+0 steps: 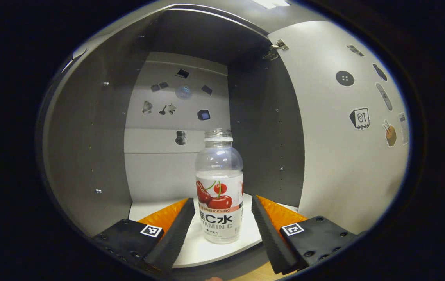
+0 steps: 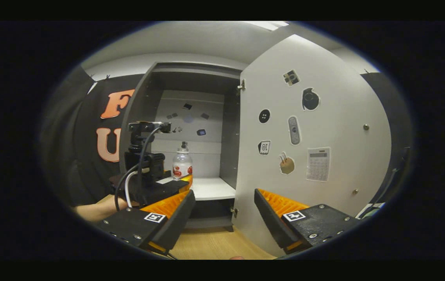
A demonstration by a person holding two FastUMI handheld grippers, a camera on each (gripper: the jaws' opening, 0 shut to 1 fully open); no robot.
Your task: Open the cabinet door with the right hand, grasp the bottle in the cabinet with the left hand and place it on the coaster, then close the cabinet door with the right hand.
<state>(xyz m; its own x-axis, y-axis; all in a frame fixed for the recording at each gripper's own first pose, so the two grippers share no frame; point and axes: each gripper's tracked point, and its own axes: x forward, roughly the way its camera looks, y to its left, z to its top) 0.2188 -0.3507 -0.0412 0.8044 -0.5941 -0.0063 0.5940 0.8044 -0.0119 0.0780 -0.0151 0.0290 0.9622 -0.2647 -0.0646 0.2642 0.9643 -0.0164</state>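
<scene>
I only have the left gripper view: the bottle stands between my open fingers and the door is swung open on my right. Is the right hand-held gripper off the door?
Observer: Yes. The right hand-held gripper hangs open in front of the cabinet door and touches nothing.
Operator: How far in is my left one?
Observer: The left hand-held gripper is at the cabinet's mouth, with its fingers over the front edge of the white shelf, level with the bottle.
Operator: What lies in front of the cabinet?
Observer: A light wooden tabletop runs right up to its base.
</scene>
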